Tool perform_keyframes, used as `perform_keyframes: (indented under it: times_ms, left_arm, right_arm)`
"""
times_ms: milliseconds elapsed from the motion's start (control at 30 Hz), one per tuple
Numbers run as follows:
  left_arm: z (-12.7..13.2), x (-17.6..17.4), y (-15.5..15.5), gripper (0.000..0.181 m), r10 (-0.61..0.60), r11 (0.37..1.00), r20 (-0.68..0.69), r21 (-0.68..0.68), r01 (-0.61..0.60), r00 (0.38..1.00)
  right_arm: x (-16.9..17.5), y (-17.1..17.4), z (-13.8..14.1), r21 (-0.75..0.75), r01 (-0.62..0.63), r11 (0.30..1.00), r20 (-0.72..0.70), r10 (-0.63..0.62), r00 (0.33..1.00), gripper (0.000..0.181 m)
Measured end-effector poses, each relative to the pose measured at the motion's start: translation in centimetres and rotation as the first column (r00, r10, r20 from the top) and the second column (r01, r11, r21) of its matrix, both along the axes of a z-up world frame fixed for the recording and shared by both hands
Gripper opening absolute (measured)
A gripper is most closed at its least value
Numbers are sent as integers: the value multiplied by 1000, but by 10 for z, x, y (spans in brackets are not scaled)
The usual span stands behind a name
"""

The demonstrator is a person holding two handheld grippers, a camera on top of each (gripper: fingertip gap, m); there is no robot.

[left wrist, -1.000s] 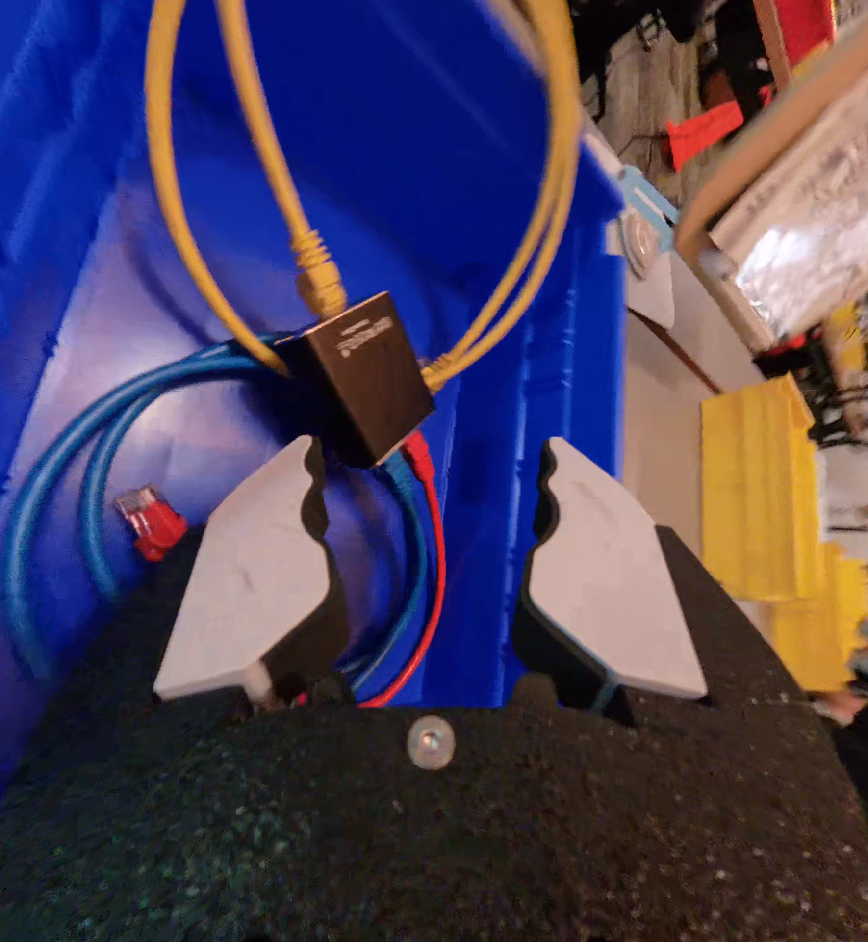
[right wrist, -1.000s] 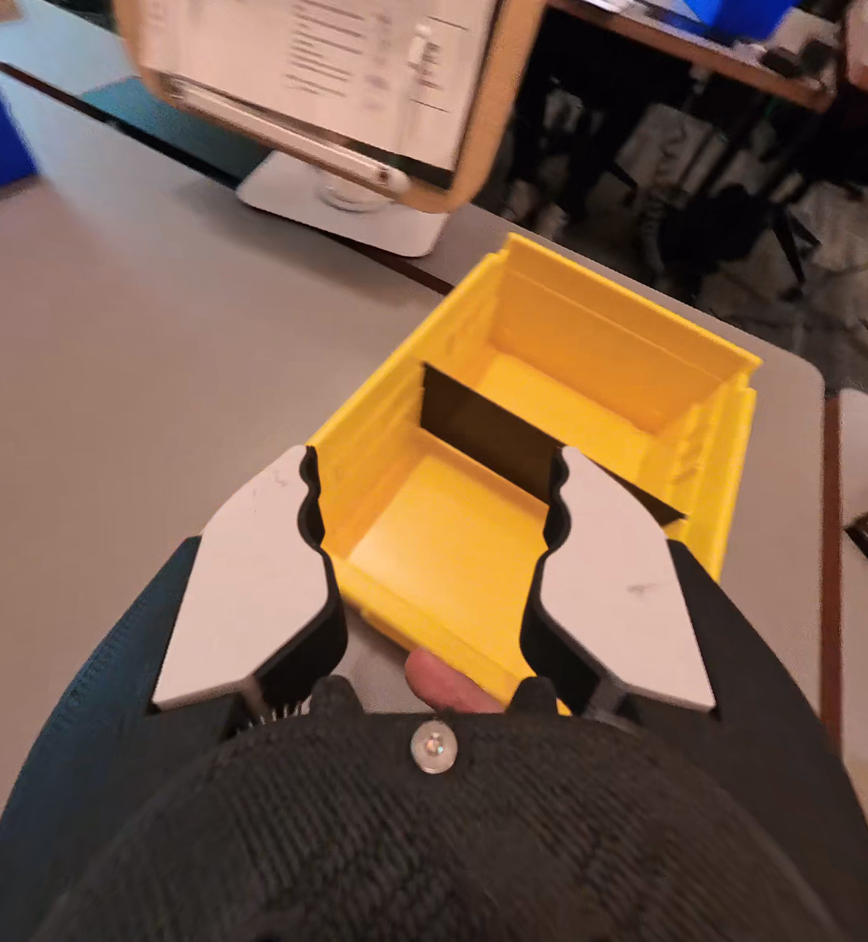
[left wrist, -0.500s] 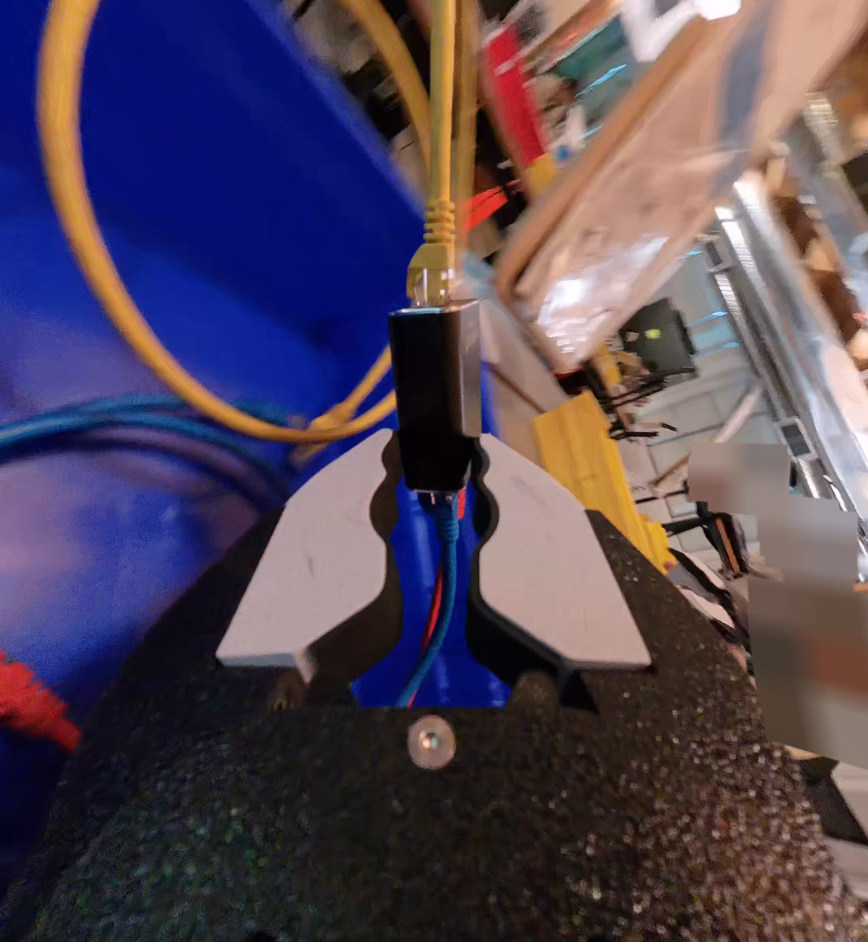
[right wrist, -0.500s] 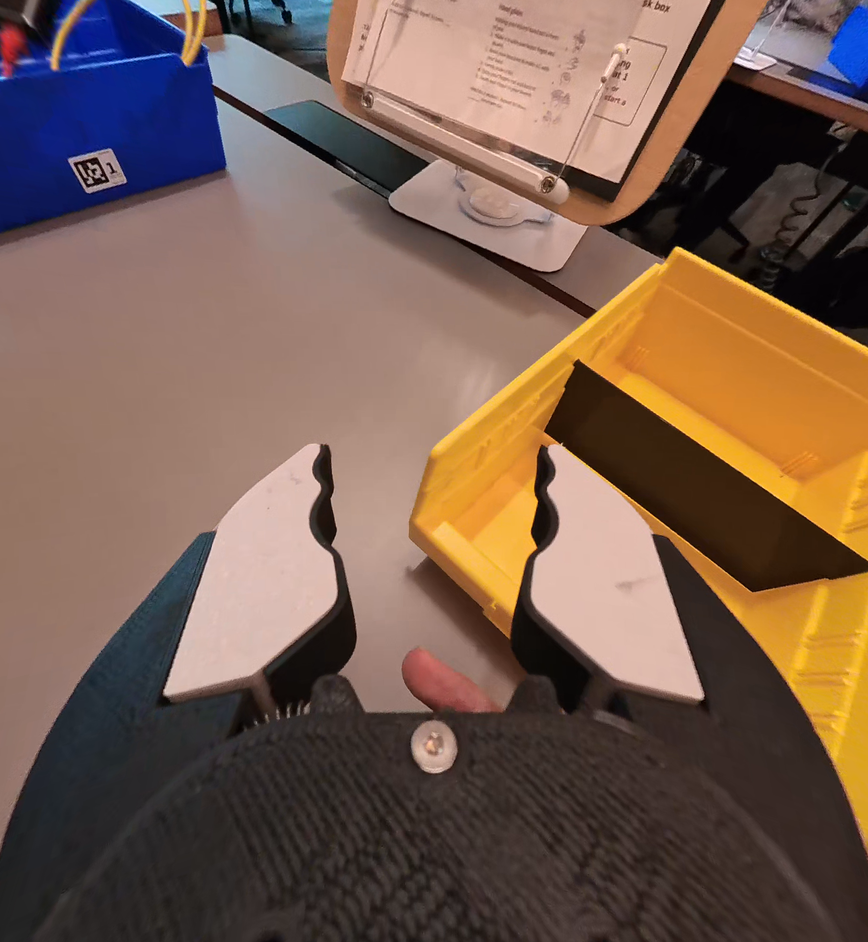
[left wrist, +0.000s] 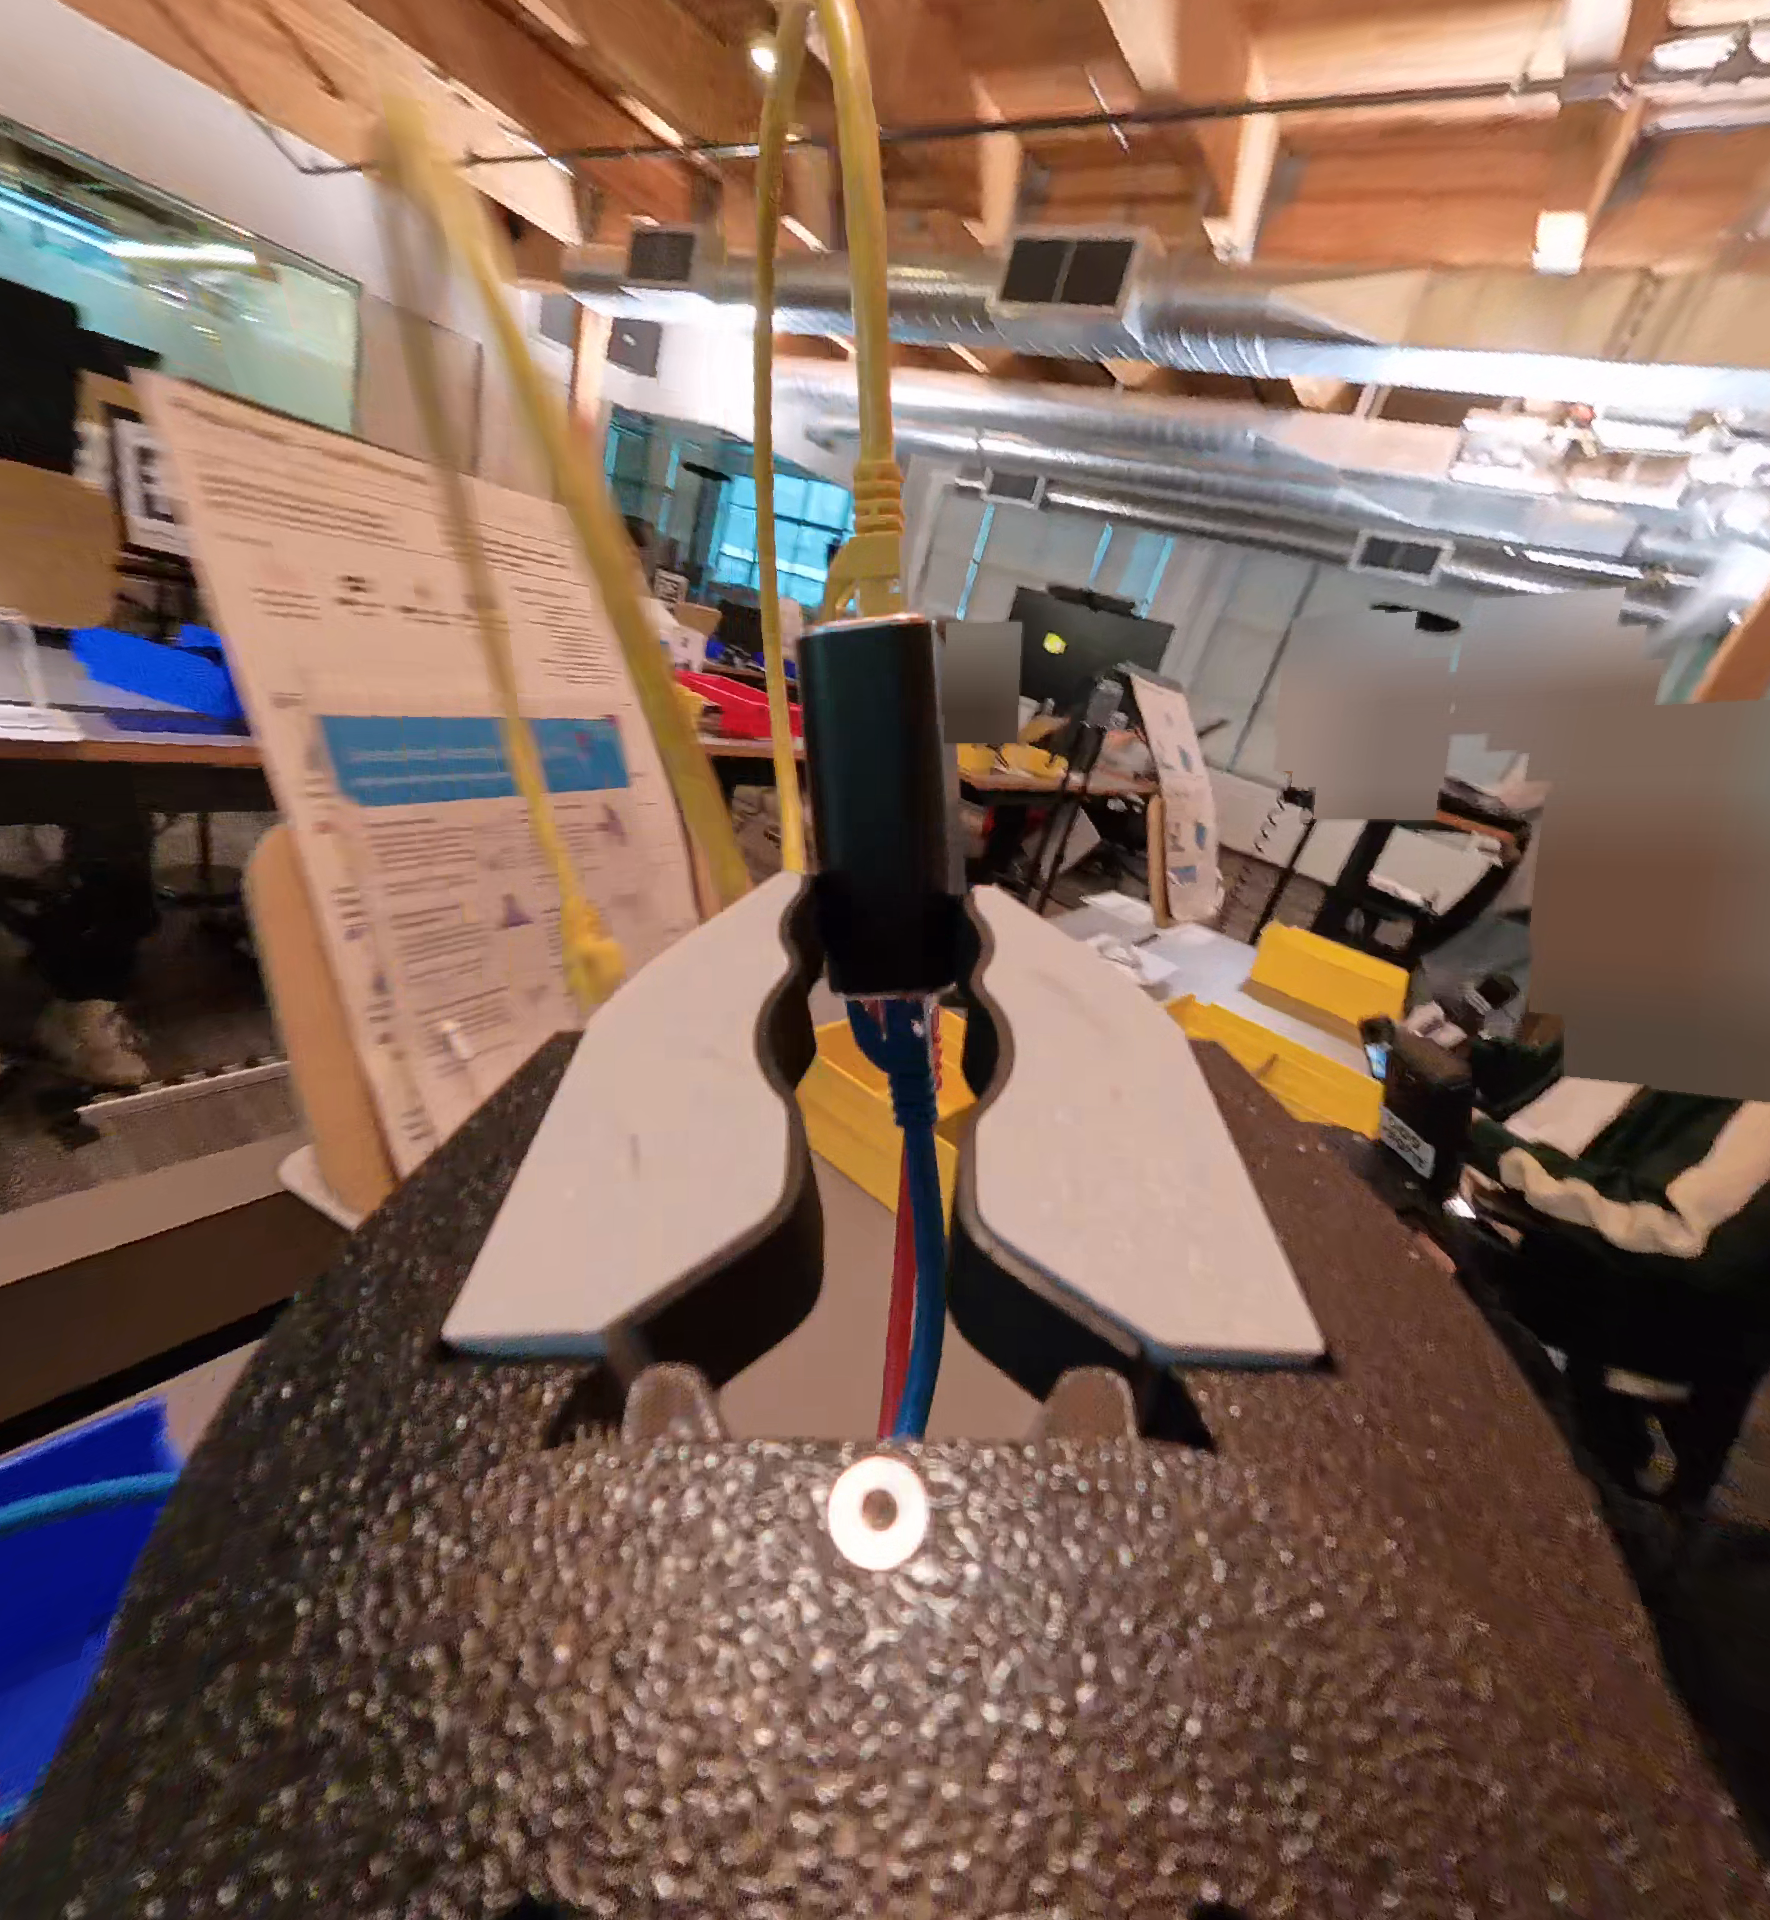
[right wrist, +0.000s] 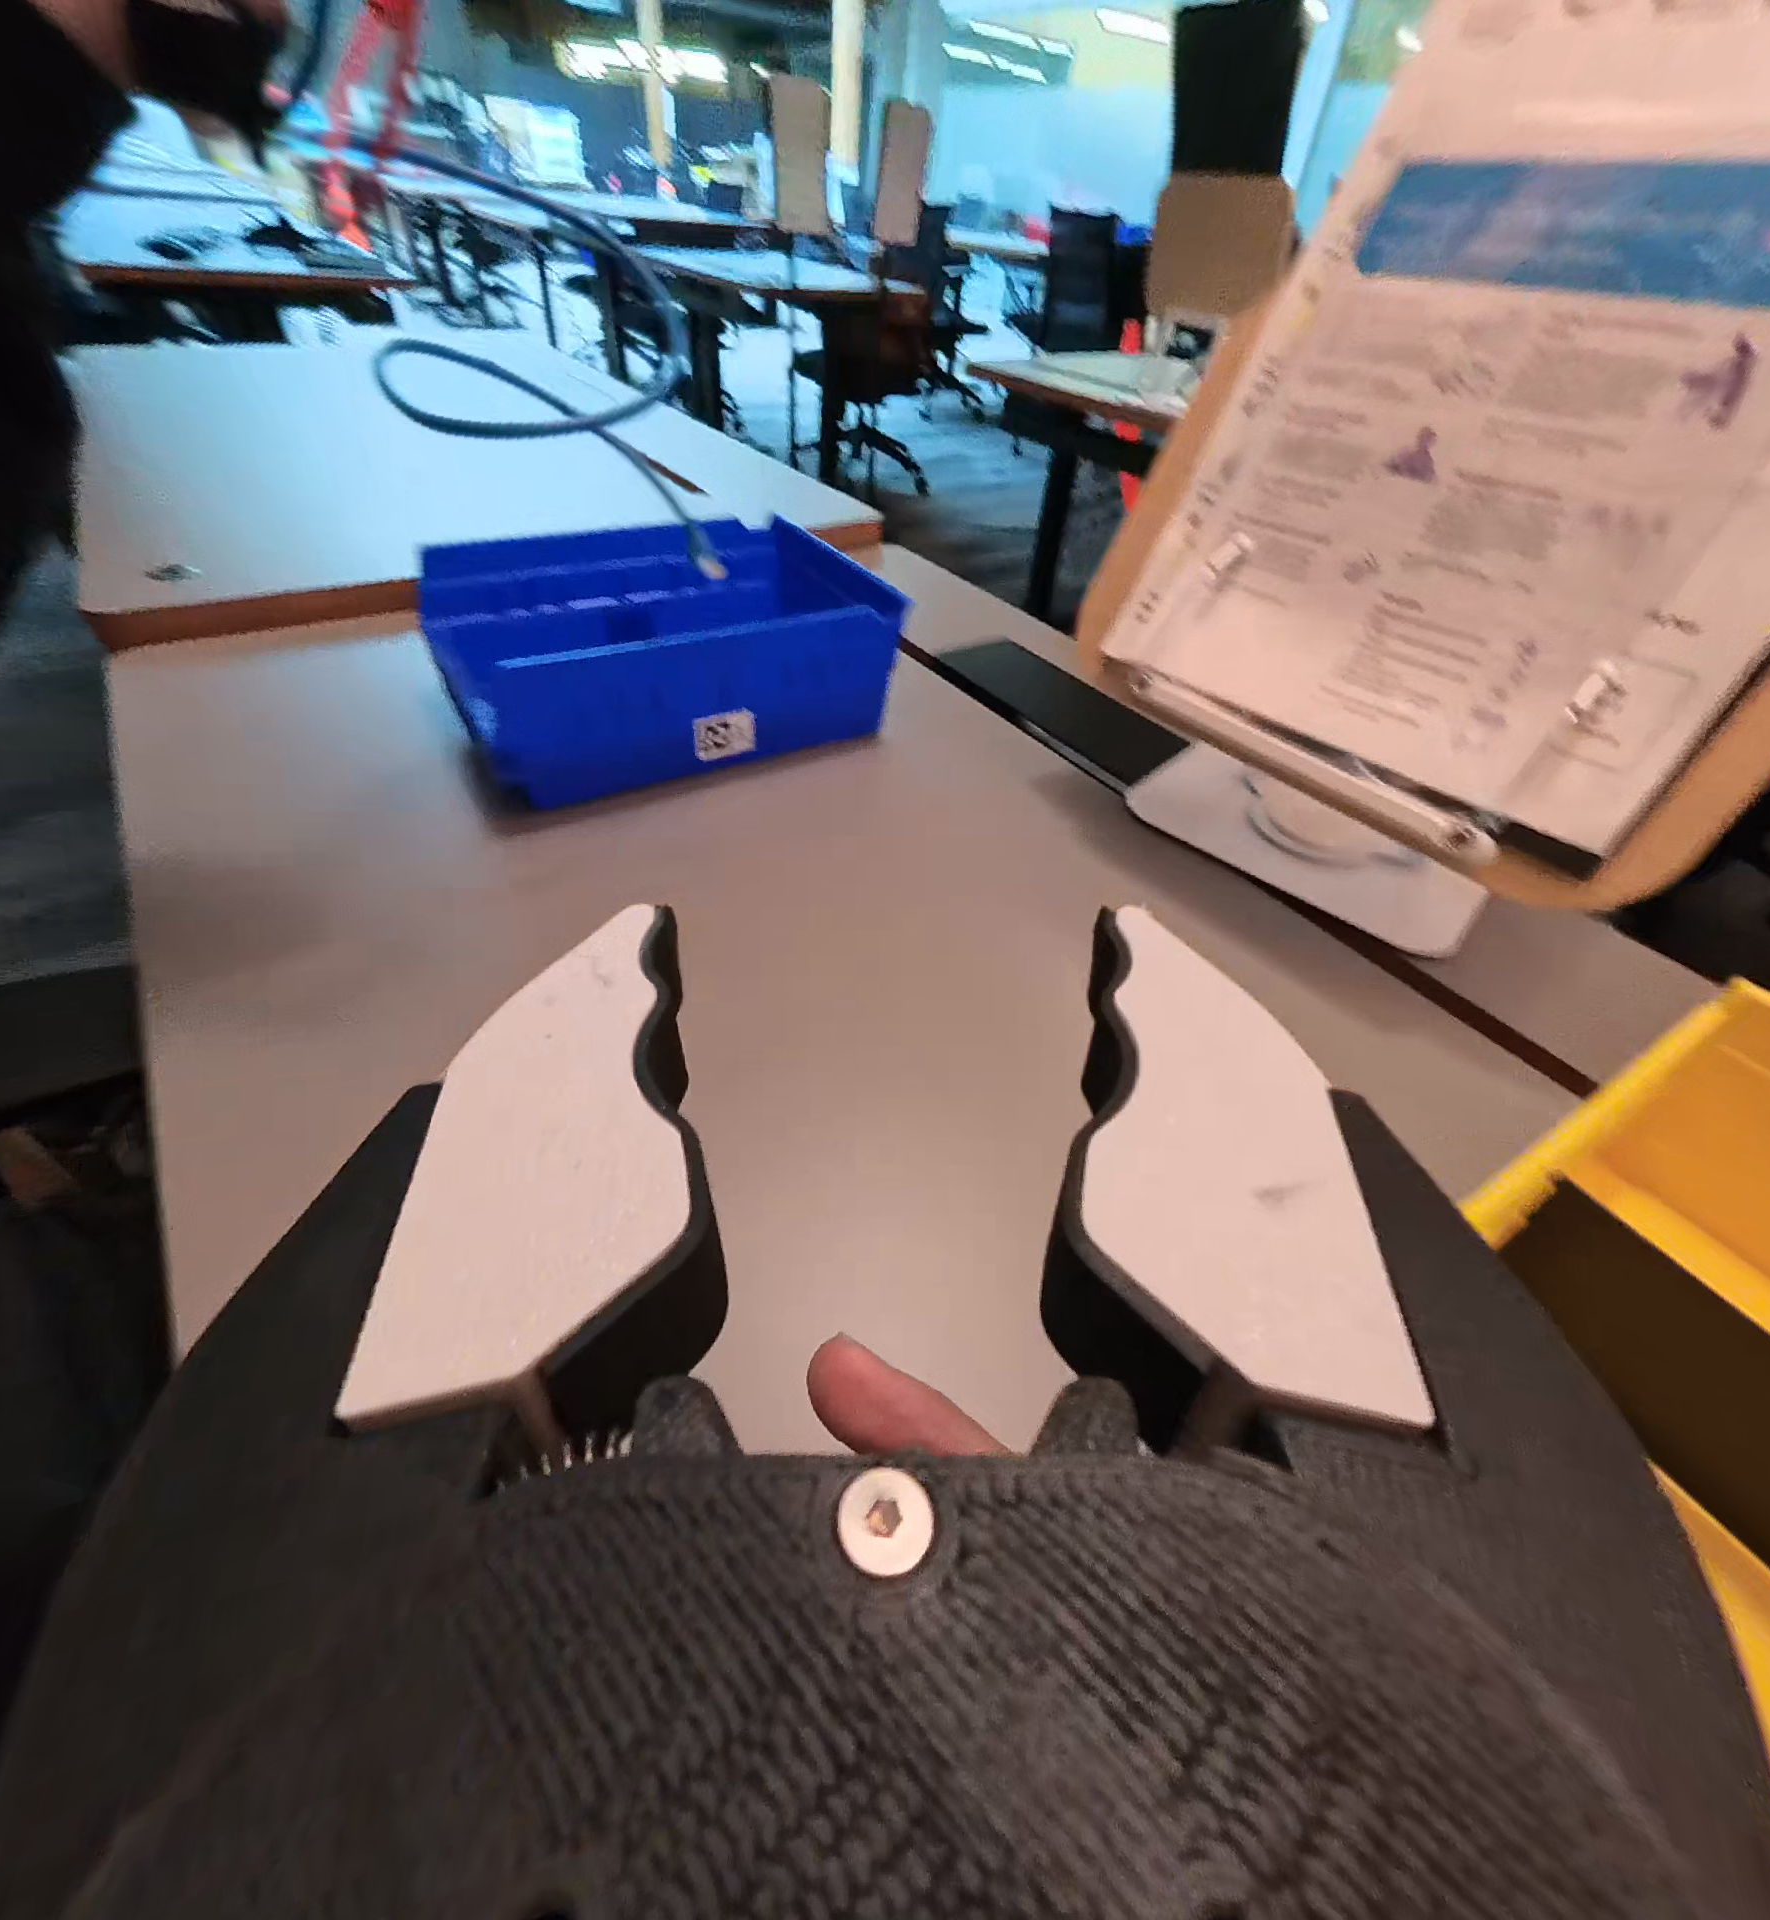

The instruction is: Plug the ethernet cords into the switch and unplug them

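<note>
The switch [left wrist: 879,800], a small black box, stands upright in the air, clamped at its lower end between the tips of the left gripper [left wrist: 883,935], whose fingers are drawn in until only the width of the box parts them. A yellow cord [left wrist: 873,457] is plugged into its top end and rises out of the frame; more of the yellow cord hangs in loops to the left, one loose plug [left wrist: 590,940] dangling blurred in front of the instruction sheet [left wrist: 424,748] on its wooden stand. A blue cord [left wrist: 917,1195] and a red cord [left wrist: 896,1278] run from the bottom end of the switch, down between the fingers and behind the gripper body.

The right gripper [right wrist: 886,1023] hovers above the bench [right wrist: 860,862] with its fingers spread wide and nothing between them; a fingertip [right wrist: 886,1397] of the person shows at the base of the gap. Beyond it, toward the far left edge of the bench, sits the blue bin [right wrist: 652,665] with its dividers and a small square tag on its front wall. A dark-looking cord [right wrist: 548,416] arcs down from the upper left corner of the right wrist view, where the left gripper shows only as a dark blur, and its free end hangs just over the bin. The yellow bin [right wrist: 1691,1174] with a black divider lies at the near right edge of the bench, just beside the right finger. The stand with the sheet rests on a white base at the far right edge.
</note>
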State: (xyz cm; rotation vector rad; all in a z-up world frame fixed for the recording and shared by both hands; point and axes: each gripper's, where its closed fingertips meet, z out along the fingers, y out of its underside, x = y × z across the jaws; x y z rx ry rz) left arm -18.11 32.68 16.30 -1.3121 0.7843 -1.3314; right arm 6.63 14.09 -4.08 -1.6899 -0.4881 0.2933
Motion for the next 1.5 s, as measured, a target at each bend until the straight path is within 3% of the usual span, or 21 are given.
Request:
perform_keyframes:
  times_ms: [33, 167, 333, 433, 533, 667, 733, 800, 867, 933, 1033, 1133, 1200, 1267, 1367, 1400, 1500]
  left_arm:
    - [3, 11, -14, 23, -30, 999, -9, 15, 30, 1000]
    - [-7, 53, -71, 24, -175, 983, -29, 52, 176, 984]
    - [-79, 114, -122, 23, -335, 942, -102, -30, 333, 937]
    - [-137, 140, -133, 23, -450, 882, -55, -187, 434, 891]
    - [-201, 158, -130, 23, -507, 825, -54, -321, 466, 860]
    - [-264, 163, -135, 23, -571, 793, -161, -362, 490, 805]
    - [-278, 161, -143, 23, -611, 777, -215, -347, 525, 762]
    - [-284, 158, -151, 23, -645, 754, -237, -349, 556, 727]
    - [-287, 153, -159, 23, -685, 725, -254, -331, 604, 683]
    - [-289, 148, -163, 23, -699, 714, -277, -303, 631, 659]
    - [-291, 142, -165, 23, -707, 707, -298, -266, 655, 642]
    - [-292, 144, -160, 25, -660, 747, -334, -188, 638, 673]
    - [-283, 151, -143, 27, -509, 849, -337, -50, 525, 792]
    - [-271, 152, -126, 23, -274, 926, -364, 151, 346, 890]
    - [-251, 145, -118, 45, 80, 929, -394, 362, 75, 916]
    - [-246, 146, -127, 52, 128, 906, -380, 420, 47, 916]
    - [-257, 153, -139, 63, 240, 850, -377, 527, -6, 894]
  right_arm:
    - [-14, -5, 6, 21, -29, 999, -6, 30, 1000, 74]
    - [-64, -23, 34, 130, -127, 983, -85, 139, 987, 73]
    - [-86, -39, 60, 244, -149, 958, -163, 192, 968, 58]
    - [-68, -20, 44, 192, -69, 979, -258, 118, 959, 55]
    - [-58, -6, 26, 141, -84, 986, -336, 127, 933, 49]
    - [-35, 29, -33, -34, -32, 999, -293, 21, 956, 57]
    - [-44, 38, -69, -189, -142, 972, -340, 71, 938, 58]
    - [-62, 37, -87, -247, -303, 920, -438, 173, 882, 58]
    - [-80, 33, -87, -222, -431, 874, -532, 262, 805, 54]
    - [-95, 23, -81, -175, -532, 828, -560, 361, 746, 24]
    - [-101, 21, -82, -183, -557, 810, -574, 372, 729, 24]
    - [-95, 31, -79, -174, -537, 826, -682, 292, 671, 24]
    - [-83, 45, -75, -149, -482, 863, -807, 176, 564, 24]
    - [-67, 57, -76, -126, -412, 903, -903, 67, 424, 24]
    - [-46, 66, -83, -132, -308, 942, -976, -69, 206, 24]
    - [-42, 67, -84, -128, -285, 950, -985, -88, 148, 24]
    - [-44, 66, -84, -134, -228, 964, -988, -112, 105, 24]
